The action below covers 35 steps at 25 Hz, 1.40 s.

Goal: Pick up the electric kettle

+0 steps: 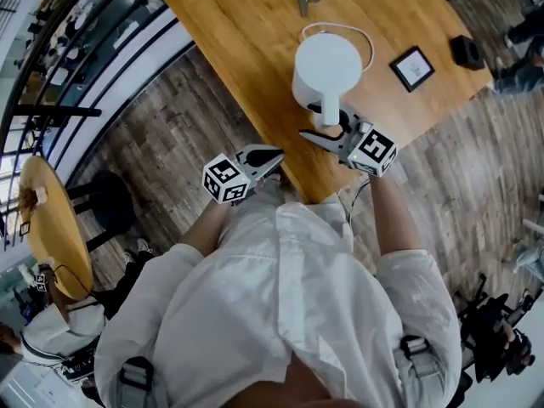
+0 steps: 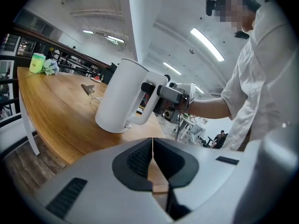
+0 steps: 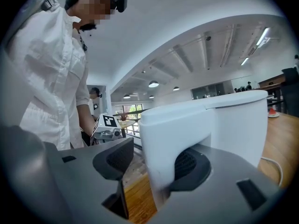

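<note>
My right gripper is open around the handle of the kettle. In the right gripper view the handle stands between the jaws, with the far pad against it or nearly so and the near pad clearly apart. My left gripper has its jaws pressed together on nothing and hangs by the near edge of the desk.

The kettle stands upright near the desk's near edge, and I judge it has not yet been clamped.

To do this well, I'd centre the handle on the ribbed pads and close firmly. I'd grip high on it, near the body, so the kettle hangs below the hold and doesn't swing. Then I'd lift straight up.

The kettle is a smooth, matte white cylinder that tapers slightly upward under a flat lid. Its handle is a thick rounded loop of the same plastic and is likely slippery. A thin white cord loops behind the kettle on the desk and may drag if it is attached. The desk is varnished wood with visible grain.
</note>
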Motion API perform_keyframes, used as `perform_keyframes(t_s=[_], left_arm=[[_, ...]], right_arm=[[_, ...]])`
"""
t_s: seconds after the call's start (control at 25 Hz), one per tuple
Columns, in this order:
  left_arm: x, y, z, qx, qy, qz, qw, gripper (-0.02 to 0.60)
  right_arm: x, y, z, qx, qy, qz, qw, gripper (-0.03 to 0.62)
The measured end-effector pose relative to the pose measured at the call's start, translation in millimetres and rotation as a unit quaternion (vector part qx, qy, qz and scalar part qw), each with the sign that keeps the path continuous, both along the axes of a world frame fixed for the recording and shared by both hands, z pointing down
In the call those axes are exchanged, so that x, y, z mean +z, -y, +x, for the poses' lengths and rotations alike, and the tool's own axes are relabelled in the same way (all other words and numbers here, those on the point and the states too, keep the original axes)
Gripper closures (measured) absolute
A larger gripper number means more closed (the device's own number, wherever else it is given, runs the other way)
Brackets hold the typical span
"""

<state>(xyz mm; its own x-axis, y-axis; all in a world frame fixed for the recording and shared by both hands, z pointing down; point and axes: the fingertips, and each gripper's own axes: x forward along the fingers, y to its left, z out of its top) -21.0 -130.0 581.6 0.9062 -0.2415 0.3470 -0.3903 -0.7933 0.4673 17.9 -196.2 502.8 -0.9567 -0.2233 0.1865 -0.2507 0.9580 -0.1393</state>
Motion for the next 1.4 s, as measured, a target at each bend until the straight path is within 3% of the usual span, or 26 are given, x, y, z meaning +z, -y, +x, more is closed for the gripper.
perform_keyframes(t_s=[0.24,0.4,0.84,1.16,1.4], left_arm=[[1.0,-0.8,0.8,-0.008,0.003,-0.004,1.0000,0.574],[2.9,-0.4,-0.5,-0.015,0.005,-0.006,0.9998,0.574],[2.4,-3.4,-5.0,-0.024,0.000,-0.007,0.9997,0.574],[1.0,-5.4,-15.1,-0.034,-0.001,-0.006,0.9994,0.574],[0.7,-3.8,-14.9,-0.030,-0.004,-0.005,0.9995,0.574]], right_arm=[[-2.1,1.8,-3.8,-0.007,0.004,0.006,1.000,0.372],[-1.0,12.0,0.0,0.026,0.003,0.010,1.000,0.503],[-6.5,20.3,-3.3,0.046,-0.005,0.007,0.999,0.505],[-29.8,36.0,-6.6,0.079,-0.002,0.032,0.996,0.508],[-52.7,45.9,-7.2,0.100,0.048,0.016,0.994,0.522]])
